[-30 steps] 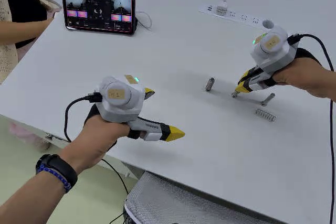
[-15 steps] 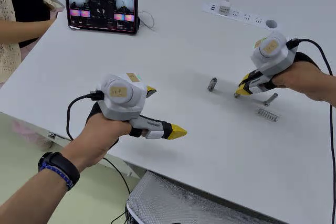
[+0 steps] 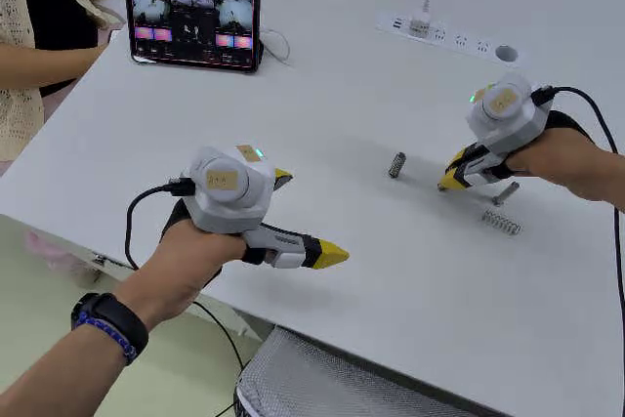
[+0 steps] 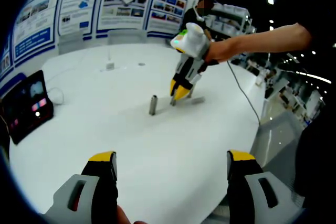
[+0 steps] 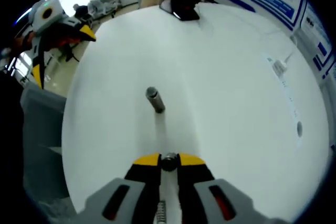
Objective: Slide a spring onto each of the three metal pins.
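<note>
White matte workbench (image 3: 322,95), yellow-tipped right gripper (image 3: 451,183) low on it with jaws pinching a small metal pin (image 5: 169,162), short grey pin (image 3: 396,164) standing just beside, loose coil spring (image 3: 501,223) and lying pin (image 3: 505,192) near, yellow-tipped left gripper (image 4: 171,157) spread wide, empty, well apart.

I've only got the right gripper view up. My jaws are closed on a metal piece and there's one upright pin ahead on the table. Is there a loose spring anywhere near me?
Observer: Yes. The head view shows one loose spring lying flat on the table. It is on the person's side of the right gripper and not touching it.
Operator: Is any other pin lying around?
Observer: One pin lies on its side between that spring and the gripper. I can't make out a spring on it.
</note>
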Demonstrator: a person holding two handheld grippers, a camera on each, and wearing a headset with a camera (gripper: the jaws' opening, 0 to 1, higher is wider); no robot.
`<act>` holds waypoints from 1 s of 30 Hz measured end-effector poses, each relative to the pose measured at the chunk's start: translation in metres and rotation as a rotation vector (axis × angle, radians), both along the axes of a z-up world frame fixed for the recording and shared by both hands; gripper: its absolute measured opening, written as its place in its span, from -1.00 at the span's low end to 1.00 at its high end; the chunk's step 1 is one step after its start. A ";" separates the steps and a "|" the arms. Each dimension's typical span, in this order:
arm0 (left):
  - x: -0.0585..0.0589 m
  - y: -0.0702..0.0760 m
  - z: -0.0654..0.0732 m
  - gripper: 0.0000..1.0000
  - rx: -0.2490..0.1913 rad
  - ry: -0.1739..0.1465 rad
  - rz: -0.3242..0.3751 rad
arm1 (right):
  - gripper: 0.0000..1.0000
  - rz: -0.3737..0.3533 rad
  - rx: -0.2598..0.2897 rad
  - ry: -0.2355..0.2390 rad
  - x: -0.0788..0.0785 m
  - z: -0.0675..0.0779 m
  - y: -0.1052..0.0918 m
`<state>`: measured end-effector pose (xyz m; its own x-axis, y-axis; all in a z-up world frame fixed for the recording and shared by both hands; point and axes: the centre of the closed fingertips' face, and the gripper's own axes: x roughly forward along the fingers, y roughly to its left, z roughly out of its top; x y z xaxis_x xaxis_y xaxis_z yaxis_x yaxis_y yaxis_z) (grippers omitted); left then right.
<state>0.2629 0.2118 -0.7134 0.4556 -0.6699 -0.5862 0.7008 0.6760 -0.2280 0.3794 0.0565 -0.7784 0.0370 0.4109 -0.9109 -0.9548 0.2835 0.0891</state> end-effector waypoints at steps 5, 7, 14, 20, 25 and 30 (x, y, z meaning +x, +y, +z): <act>0.000 0.000 0.001 0.75 -0.004 -0.001 0.002 | -0.60 -0.016 0.010 0.004 0.001 0.002 -0.001; -0.001 0.000 0.002 0.76 -0.004 -0.002 0.002 | -0.52 -0.023 0.013 -0.006 0.002 0.004 -0.002; -0.002 0.000 0.002 0.75 -0.008 -0.003 0.004 | -0.31 -0.080 0.059 0.000 0.000 0.011 -0.007; -0.003 0.000 0.004 0.76 -0.010 -0.007 0.005 | -0.20 -0.153 0.106 0.004 -0.001 0.015 -0.010; -0.003 -0.001 0.008 0.77 -0.014 -0.012 0.007 | -0.18 -0.186 0.136 -0.008 -0.003 0.021 -0.013; -0.003 0.000 0.011 0.77 -0.015 -0.017 0.012 | -0.17 -0.231 0.176 -0.009 -0.005 0.027 -0.015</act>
<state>0.2597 0.2114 -0.7026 0.4734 -0.6734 -0.5679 0.6968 0.6806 -0.2262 0.3746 0.0415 -0.7511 0.1558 0.5426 -0.8254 -0.8679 0.4742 0.1479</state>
